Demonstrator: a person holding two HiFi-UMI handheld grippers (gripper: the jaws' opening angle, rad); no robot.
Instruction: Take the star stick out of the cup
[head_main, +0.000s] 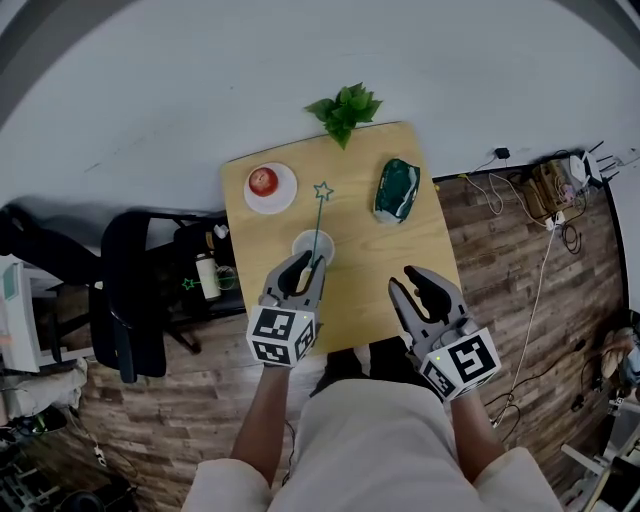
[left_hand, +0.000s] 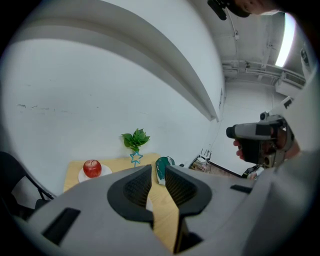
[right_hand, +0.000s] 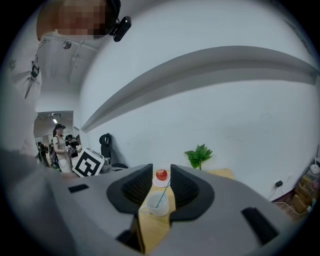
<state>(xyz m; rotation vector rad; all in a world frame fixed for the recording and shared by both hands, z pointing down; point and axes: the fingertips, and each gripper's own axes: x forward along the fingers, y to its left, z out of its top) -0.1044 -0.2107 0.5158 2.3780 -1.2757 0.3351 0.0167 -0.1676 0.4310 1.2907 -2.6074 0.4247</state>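
Observation:
A white cup (head_main: 313, 245) stands near the middle of the wooden table (head_main: 380, 250). The thin green star stick (head_main: 319, 215) leans out of it, its star tip (head_main: 323, 190) pointing toward the far edge. My left gripper (head_main: 303, 266) is open right at the near side of the cup, jaws either side of the rim. In the left gripper view only the star (left_hand: 135, 157) and a sliver of cup (left_hand: 149, 203) show past the left gripper (left_hand: 158, 173). My right gripper (head_main: 410, 281) hangs open over the table's near right. The right gripper (right_hand: 161, 171) view frames the cup (right_hand: 155, 206) and stick (right_hand: 163, 194).
A red apple (head_main: 263, 181) lies on a white plate (head_main: 281, 197) at the far left. A green and white object (head_main: 397, 188) lies at the far right, and a small plant (head_main: 344, 108) stands at the back edge. A black chair (head_main: 135, 290) is left of the table; cables (head_main: 545, 230) run over the floor at right.

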